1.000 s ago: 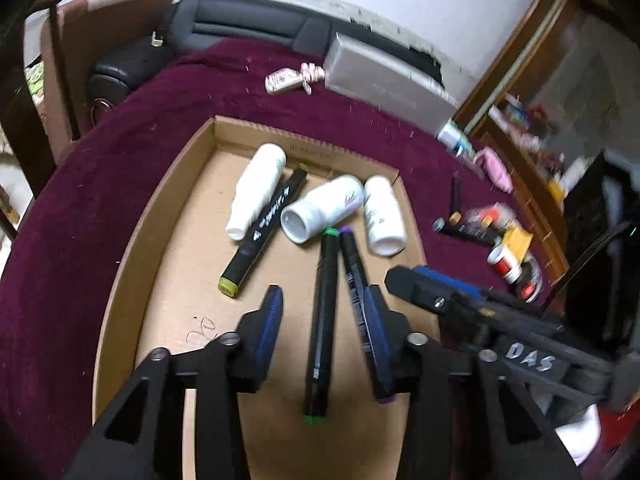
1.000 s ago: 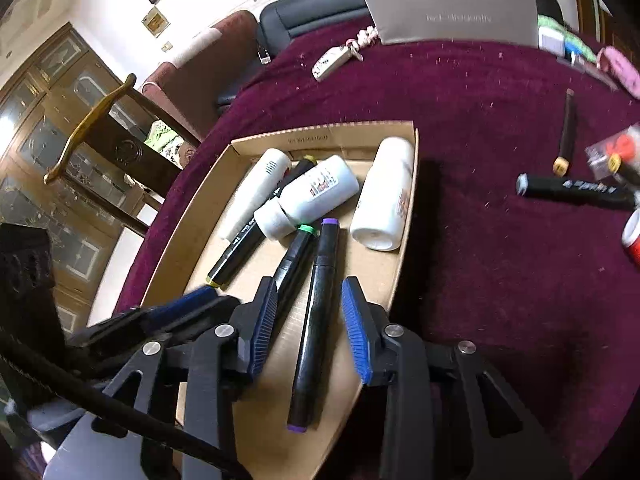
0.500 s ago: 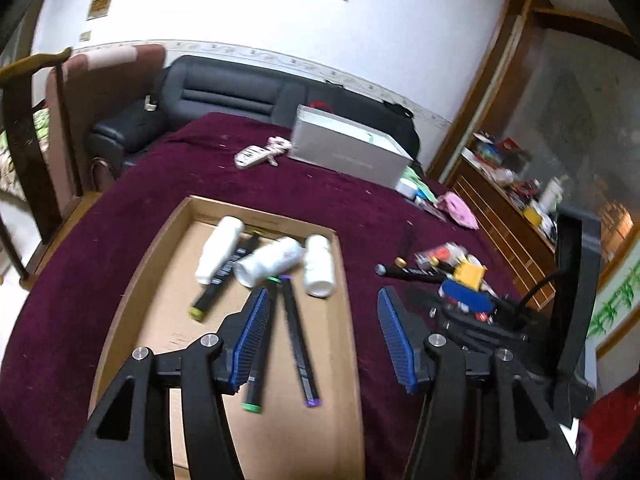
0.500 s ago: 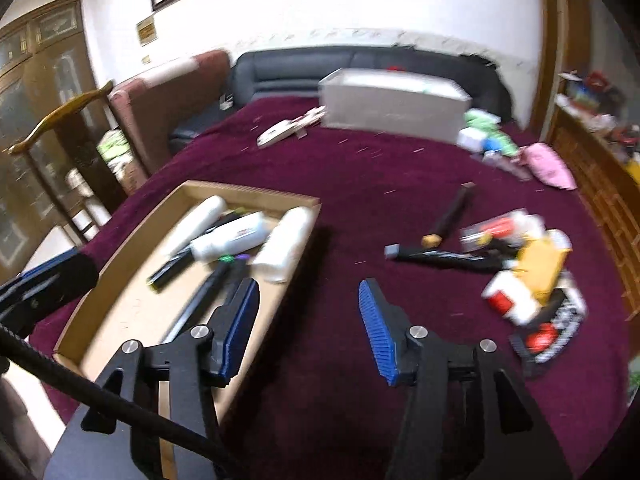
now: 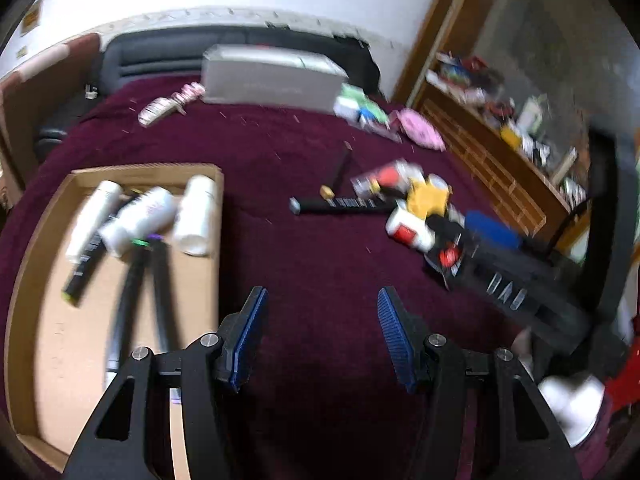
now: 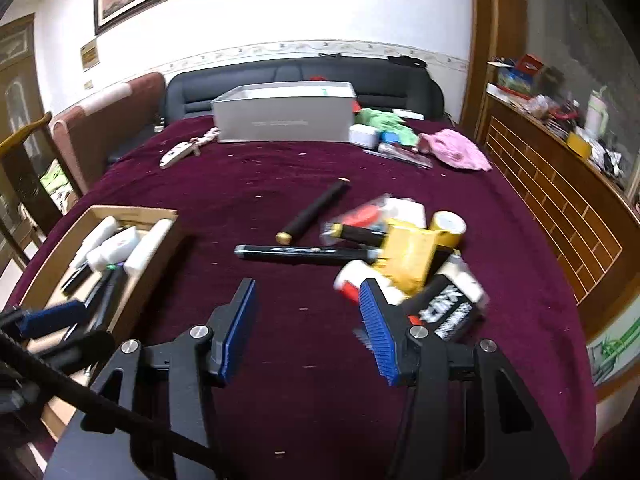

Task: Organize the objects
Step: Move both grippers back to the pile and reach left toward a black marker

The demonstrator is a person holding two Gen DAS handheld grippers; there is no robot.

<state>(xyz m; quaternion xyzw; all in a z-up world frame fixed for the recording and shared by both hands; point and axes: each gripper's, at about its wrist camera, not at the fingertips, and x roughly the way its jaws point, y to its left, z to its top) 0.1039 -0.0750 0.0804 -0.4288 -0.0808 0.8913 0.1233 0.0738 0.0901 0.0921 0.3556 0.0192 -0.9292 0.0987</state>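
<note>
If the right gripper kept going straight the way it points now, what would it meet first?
Probably the long black marker lying crosswise on the maroon cloth. The right gripper is open and empty; depth is uncertain.

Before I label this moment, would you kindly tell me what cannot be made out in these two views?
- Left wrist view: labels on the white bottles in the cardboard tray are smeared by motion blur.
- Left wrist view: the markers' near ends are hidden behind the left hand-held gripper.
- Right wrist view: the pile is partly covered by the right hand-held gripper, so its items cannot be counted.
- Right wrist view: shelf clutter is too small and blurred.
</note>
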